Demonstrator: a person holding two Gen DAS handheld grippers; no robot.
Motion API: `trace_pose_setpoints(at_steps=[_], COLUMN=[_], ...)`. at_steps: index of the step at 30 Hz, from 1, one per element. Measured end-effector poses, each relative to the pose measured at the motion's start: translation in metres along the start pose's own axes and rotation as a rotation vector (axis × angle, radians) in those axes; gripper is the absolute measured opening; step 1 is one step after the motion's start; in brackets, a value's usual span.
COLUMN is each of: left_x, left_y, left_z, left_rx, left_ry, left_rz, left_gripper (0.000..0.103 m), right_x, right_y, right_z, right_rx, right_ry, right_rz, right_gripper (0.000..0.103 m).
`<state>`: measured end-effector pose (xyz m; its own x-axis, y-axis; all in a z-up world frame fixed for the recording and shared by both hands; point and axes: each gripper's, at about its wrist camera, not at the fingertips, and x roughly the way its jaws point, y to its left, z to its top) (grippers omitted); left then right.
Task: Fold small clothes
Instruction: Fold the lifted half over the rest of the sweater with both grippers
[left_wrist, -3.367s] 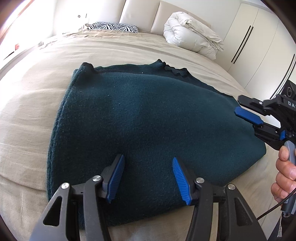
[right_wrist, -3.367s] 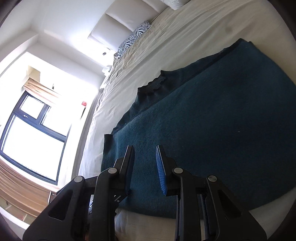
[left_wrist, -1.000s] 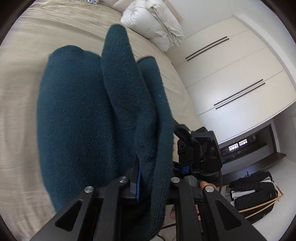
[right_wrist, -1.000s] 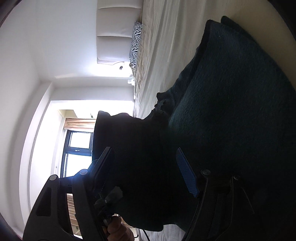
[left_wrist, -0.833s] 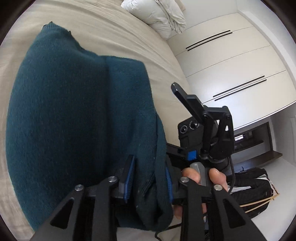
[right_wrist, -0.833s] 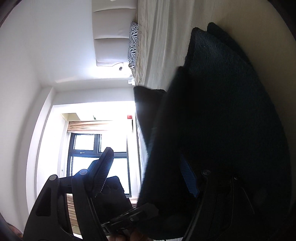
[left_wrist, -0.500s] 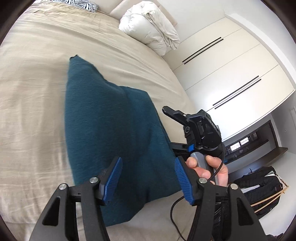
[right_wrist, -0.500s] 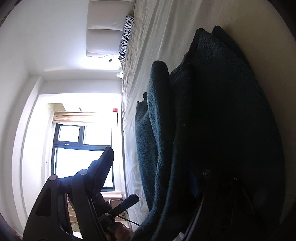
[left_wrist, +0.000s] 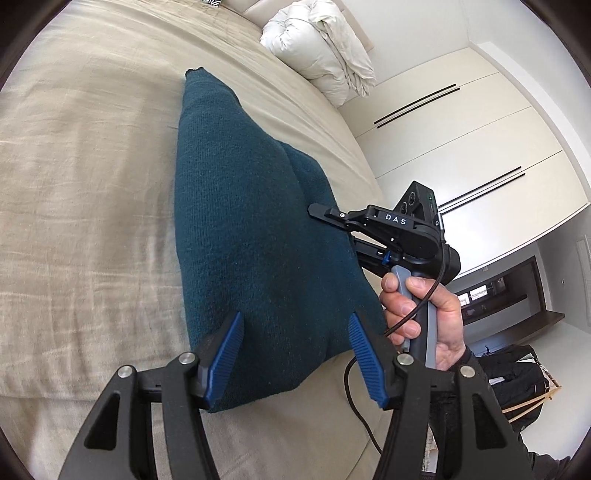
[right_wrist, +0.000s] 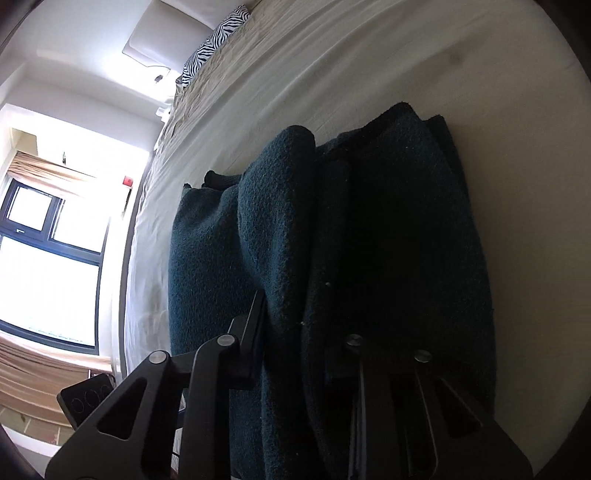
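Note:
A dark teal knit garment lies folded in a narrow stack on the beige bed. My left gripper is open and empty, hovering just above the near end of the fold. My right gripper reaches in from the right side of the garment, held by a bare hand. In the right wrist view its jaws straddle folded layers of the garment, with cloth between them; one finger is buried under the cloth.
A white rolled duvet lies at the bed's head, with a zebra pillow farther along. White wardrobe doors stand right of the bed. A window is on the other side. Dark clothes lie on the floor.
My left gripper carried the lifted edge over, then opened and let it go. The garment went from flat and wide to a narrow fold. The right gripper's jaws have narrowed around the layers.

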<state>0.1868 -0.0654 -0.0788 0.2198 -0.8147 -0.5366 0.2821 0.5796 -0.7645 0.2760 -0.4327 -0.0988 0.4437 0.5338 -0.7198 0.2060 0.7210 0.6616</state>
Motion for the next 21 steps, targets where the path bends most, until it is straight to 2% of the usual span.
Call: trace_pose_setpoints(at_steps=[3, 7, 13, 17, 21], left_x=[-0.008, -0.011, -0.007, -0.009, -0.008], left_y=[0.006, 0.004, -0.010, -0.011, -0.014], left_z=[-0.006, -0.005, -0.003, -0.005, -0.006], left_rx=[-0.005, 0.009, 0.044, 0.049, 0.043], left_ry=[-0.003, -0.008, -0.015, -0.015, -0.012], left_rz=[0.000, 0.001, 0.004, 0.002, 0.011], left_gripper=[0.061, 0.061, 0.061, 0.061, 0.061], right_x=[-0.011, -0.016, -0.038, -0.056, -0.042], right_y=[-0.005, 0.011, 0.024, -0.002, -0.026], right_z=[0.012, 0.025, 0.018, 0.031, 0.037], right_rx=[-0.041, -0.126, -0.171, -0.120, -0.101], right_ry=[-0.034, -0.066, -0.076, -0.084, -0.026], right_rz=[-0.052, -0.113, -0.143, -0.146, -0.154], right_gripper=[0.013, 0.012, 0.011, 0.011, 0.011])
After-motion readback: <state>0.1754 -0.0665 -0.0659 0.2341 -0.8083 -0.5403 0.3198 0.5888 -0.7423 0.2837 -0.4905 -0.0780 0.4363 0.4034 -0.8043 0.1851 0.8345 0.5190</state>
